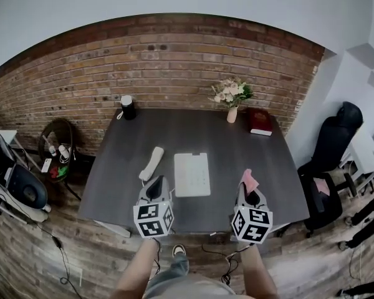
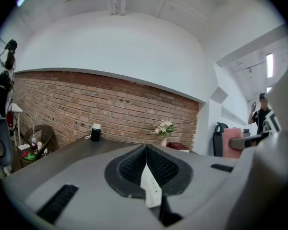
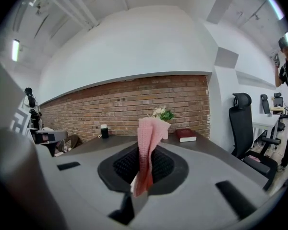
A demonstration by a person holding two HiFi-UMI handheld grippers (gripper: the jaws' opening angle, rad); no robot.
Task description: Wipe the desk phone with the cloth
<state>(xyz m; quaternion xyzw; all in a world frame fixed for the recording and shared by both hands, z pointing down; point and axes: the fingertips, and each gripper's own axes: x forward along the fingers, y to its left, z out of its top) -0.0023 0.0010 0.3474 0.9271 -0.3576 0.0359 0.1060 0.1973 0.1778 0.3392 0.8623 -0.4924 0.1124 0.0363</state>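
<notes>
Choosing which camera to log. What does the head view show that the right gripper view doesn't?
Head view only: the white phone base and its handset, lying apart on the desk. Right gripper view only: ceiling lights, and the jaws closed on the pink cloth up close. Both: the cloth, flower vase, red book.

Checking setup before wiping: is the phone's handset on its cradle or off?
Off: the handset lies on the desk left of the phone base, apart.

place: you're in an office | cues: desk phone (image 1: 192, 174) on dark tabletop (image 1: 249, 151), black swivel chairs (image 1: 335, 143), brick wall (image 1: 174, 61)
</notes>
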